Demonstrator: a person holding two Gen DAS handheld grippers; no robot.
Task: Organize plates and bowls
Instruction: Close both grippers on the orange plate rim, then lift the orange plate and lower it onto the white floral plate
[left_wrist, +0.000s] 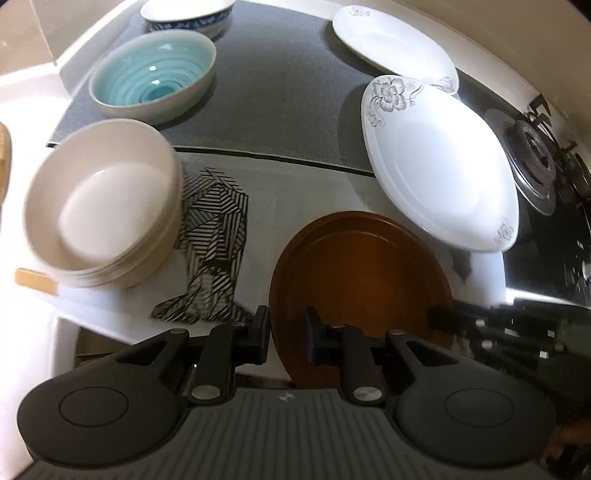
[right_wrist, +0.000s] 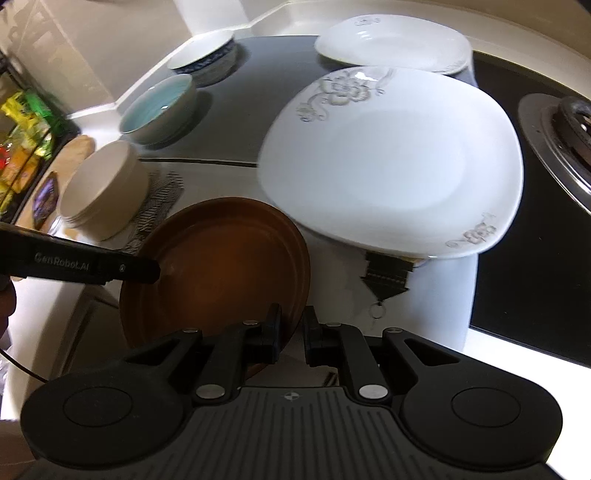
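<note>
A brown round plate (left_wrist: 362, 273) (right_wrist: 221, 258) is held at both sides. My left gripper (left_wrist: 288, 332) is shut on its left rim, and its fingers (right_wrist: 144, 269) show in the right wrist view. My right gripper (right_wrist: 291, 332) is shut on its right rim, and its fingers (left_wrist: 443, 317) show in the left wrist view. A white square flowered plate (left_wrist: 436, 166) (right_wrist: 391, 162) lies just beyond, with a second one (left_wrist: 391, 44) (right_wrist: 391, 40) behind it. At the left stand a cream bowl stack (left_wrist: 103, 206) (right_wrist: 103, 192), a turquoise bowl (left_wrist: 155, 74) (right_wrist: 159, 107) and a blue-patterned bowl (left_wrist: 188, 14) (right_wrist: 207, 55).
A grey mat (left_wrist: 280, 96) (right_wrist: 243, 118) covers the far counter, and a white cloth with black striped pattern (left_wrist: 214, 236) lies nearer. A gas burner (left_wrist: 535, 155) (right_wrist: 569, 125) on a black hob is at the right. Snack packets (right_wrist: 22, 140) sit far left.
</note>
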